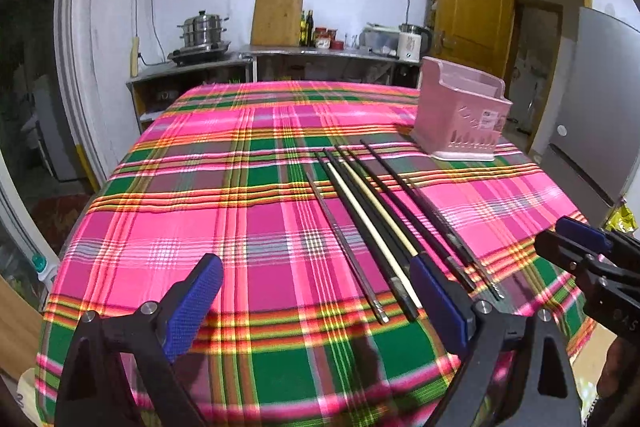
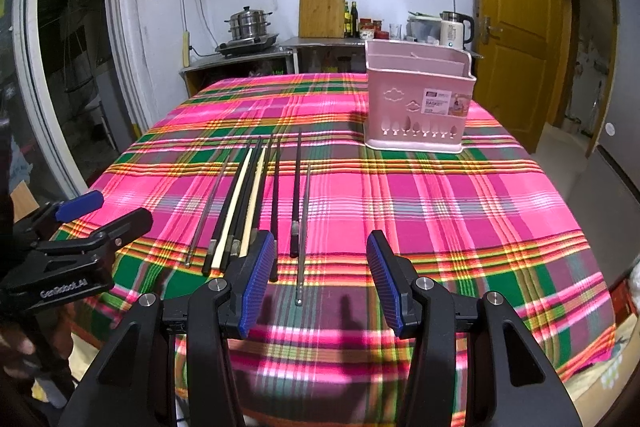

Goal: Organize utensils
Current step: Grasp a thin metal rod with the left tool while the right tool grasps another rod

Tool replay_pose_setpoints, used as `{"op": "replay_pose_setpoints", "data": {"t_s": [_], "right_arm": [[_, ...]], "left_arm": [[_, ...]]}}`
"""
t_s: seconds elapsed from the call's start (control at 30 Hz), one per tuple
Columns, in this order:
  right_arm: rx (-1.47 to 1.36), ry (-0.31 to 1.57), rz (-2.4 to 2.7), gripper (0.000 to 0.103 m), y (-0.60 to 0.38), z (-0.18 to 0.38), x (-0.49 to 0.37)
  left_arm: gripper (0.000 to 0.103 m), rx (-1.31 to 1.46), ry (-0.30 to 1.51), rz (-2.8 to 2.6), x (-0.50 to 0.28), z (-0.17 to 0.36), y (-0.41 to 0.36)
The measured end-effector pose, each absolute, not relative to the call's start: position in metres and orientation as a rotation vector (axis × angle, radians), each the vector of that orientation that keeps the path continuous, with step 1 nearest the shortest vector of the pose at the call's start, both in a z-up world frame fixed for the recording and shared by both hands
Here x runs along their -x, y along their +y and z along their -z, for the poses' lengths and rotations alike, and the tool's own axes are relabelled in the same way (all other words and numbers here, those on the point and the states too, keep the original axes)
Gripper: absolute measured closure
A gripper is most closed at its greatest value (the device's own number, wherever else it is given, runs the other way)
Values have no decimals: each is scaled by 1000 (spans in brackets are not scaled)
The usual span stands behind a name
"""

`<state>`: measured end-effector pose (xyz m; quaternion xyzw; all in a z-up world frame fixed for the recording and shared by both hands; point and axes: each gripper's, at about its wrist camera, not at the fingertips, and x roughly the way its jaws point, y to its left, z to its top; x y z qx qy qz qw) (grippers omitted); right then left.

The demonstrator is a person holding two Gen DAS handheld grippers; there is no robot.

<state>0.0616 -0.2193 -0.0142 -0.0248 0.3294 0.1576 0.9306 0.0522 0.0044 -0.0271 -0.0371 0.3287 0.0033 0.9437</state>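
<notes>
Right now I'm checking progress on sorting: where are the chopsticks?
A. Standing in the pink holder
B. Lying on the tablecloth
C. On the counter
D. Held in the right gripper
B: the chopsticks lie side by side on the tablecloth, apart from the holder.

The sticker on the pink plastic utensil basket (image 2: 416,99) reads "BASKET"; the black left gripper (image 2: 86,213) bears "GenRobot.AI".
</notes>
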Motion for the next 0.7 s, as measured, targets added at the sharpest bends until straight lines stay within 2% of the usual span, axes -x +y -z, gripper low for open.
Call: {"op": "replay_pose_setpoints", "data": {"t_s": [0.13, 0.43, 0.57, 0.7], "right_arm": [[48, 699, -334, 54, -216, 20, -80], [40, 774, -387, 54, -205, 32, -131], [29, 819, -415, 63, -198, 41, -156], [30, 858, -439, 69, -190, 48, -178]], "left_arm": [[10, 91, 722, -10, -82, 35, 10], [33, 198, 866, 3, -145, 53, 27], [47, 230, 917, 17, -164, 62, 29], [55, 250, 924, 23, -175, 65, 30]]}}
